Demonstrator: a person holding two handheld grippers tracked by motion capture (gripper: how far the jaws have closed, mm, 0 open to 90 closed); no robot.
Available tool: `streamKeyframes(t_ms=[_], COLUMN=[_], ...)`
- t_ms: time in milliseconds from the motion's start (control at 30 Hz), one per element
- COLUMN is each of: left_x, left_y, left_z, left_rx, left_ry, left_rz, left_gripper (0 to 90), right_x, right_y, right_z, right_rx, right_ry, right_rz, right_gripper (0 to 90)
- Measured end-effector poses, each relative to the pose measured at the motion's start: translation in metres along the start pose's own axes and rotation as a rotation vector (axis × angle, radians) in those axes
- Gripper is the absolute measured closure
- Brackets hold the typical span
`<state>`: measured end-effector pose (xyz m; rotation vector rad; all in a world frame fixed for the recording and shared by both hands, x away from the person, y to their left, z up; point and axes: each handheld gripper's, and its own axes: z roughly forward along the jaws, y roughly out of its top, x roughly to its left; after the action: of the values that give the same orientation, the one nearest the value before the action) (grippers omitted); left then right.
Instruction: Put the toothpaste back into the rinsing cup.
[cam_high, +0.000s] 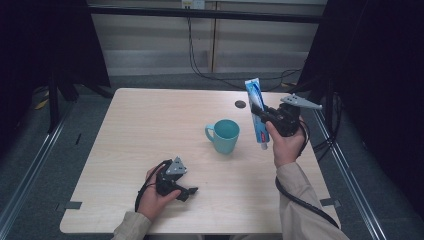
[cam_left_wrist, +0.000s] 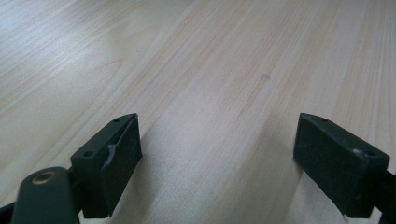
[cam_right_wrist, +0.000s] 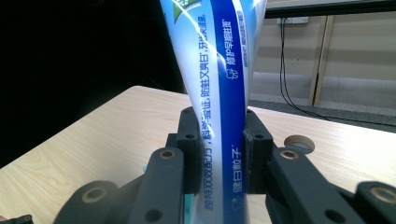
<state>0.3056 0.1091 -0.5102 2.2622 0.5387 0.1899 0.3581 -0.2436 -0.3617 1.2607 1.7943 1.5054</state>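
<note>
One teal ceramic mug (cam_high: 223, 135) stands at nine o'clock of the one blue-and-white plastic toothpaste tube (cam_high: 257, 112), clamped upright by the right gripper (cam_high: 263, 116). The left gripper (cam_high: 190, 192) rests agape, empty.

- The toothpaste tube (cam_right_wrist: 219, 93) bears Chinese lettering: white characters down its blue stripe, dark characters on the white band beside it
- No brand name can be made out

A mug (cam_high: 223, 135) stands at centre frame on the worktop (cam_high: 125, 130). Right of it, the right gripper (cam_high: 264, 116) holds a tube (cam_high: 257, 112) upright. The left gripper (cam_high: 189, 192) sits lower left.
</note>
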Motion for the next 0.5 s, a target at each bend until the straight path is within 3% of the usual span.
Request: streamKeyframes(t_ms=[500], left_x=[0.000], left_y=[0.000], left_z=[0.000], left_rx=[-0.005], left_ry=[0.001], left_rz=[-0.005], left_gripper=[14.8], right_x=[0.005], right_y=[0.009], right_z=[0.013], right_rx=[-0.023], right_ry=[0.018], right_rz=[-0.005], right_gripper=[73.6])
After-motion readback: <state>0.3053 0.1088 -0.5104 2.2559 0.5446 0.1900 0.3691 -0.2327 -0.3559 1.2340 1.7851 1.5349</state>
